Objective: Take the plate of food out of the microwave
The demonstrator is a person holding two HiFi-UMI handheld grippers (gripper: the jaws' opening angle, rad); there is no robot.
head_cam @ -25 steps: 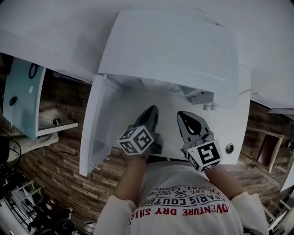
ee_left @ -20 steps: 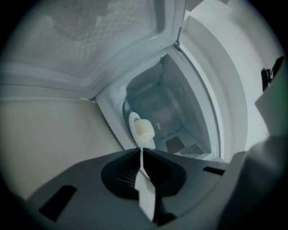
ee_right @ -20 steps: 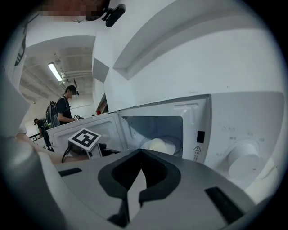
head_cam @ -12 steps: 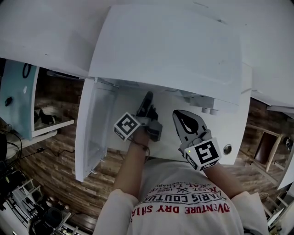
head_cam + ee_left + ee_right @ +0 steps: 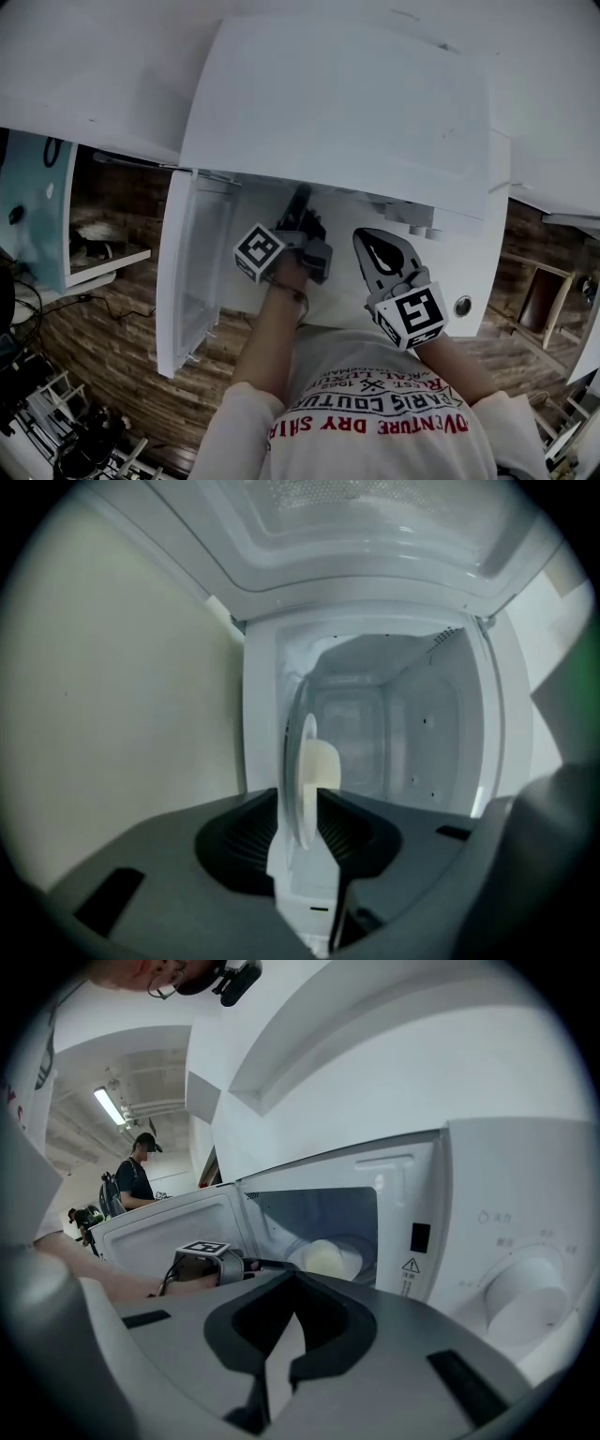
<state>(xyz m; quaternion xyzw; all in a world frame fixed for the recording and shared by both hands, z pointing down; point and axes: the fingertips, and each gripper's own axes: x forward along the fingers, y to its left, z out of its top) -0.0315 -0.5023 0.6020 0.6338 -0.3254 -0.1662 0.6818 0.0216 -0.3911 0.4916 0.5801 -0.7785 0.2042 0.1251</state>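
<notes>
The white microwave [image 5: 375, 112] stands with its door [image 5: 187, 272] swung open to the left. Inside sits a pale plate [image 5: 342, 1258] carrying a mound of pale food [image 5: 321, 1260]. My left gripper [image 5: 300, 204] reaches into the cavity. In the left gripper view, which is rolled sideways, the plate [image 5: 302, 789] shows edge-on with the food [image 5: 324, 764] on it. The left gripper [image 5: 300, 810] is opening, its jaws on either side of the plate rim, pads apart from it. My right gripper [image 5: 367, 239] hangs shut outside the opening, right gripper [image 5: 295, 1279] holding nothing.
The microwave's control panel with a round knob [image 5: 525, 1293] is right of the cavity. A pale cabinet with an open shelf [image 5: 94, 248] stands to the left. People [image 5: 136, 1180] stand far off behind the door. Wooden floor lies below.
My left gripper has gone forward from the microwave's front into the cavity. The right gripper has hardly moved.
</notes>
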